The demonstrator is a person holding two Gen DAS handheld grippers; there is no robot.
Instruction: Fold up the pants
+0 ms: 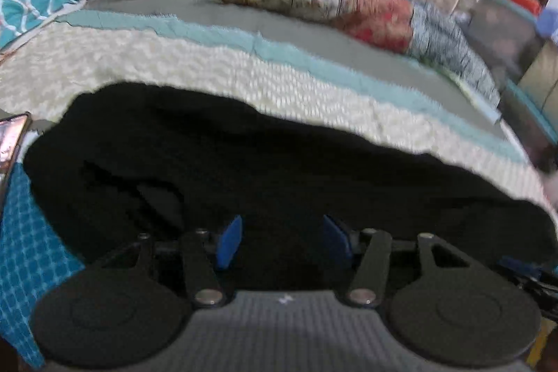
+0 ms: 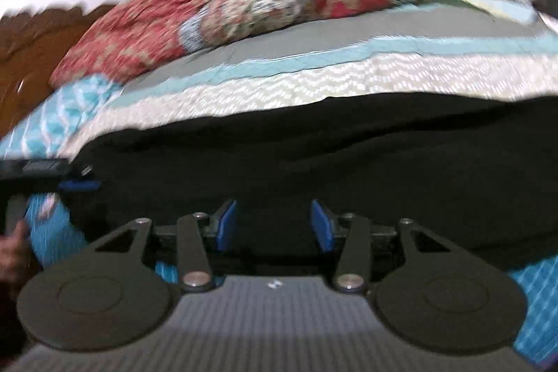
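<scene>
A: Grippers?
B: left gripper (image 1: 282,241) and right gripper (image 2: 273,225) both spread, nothing pinched.
A: Pants?
B: black pants (image 1: 279,169) lie across the bed (image 1: 139,58) near edge, directly under both grippers.

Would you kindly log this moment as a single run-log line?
task: fold pants | left tongs: open, at near edge of black pants | right tongs: open, same edge | pants: spread on bed, ungripped

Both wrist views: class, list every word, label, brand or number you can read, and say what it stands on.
No readable text in either view.
Left tool body: small white mark, too blurred to read.
Right tool body: similar white mark, unreadable.
</scene>
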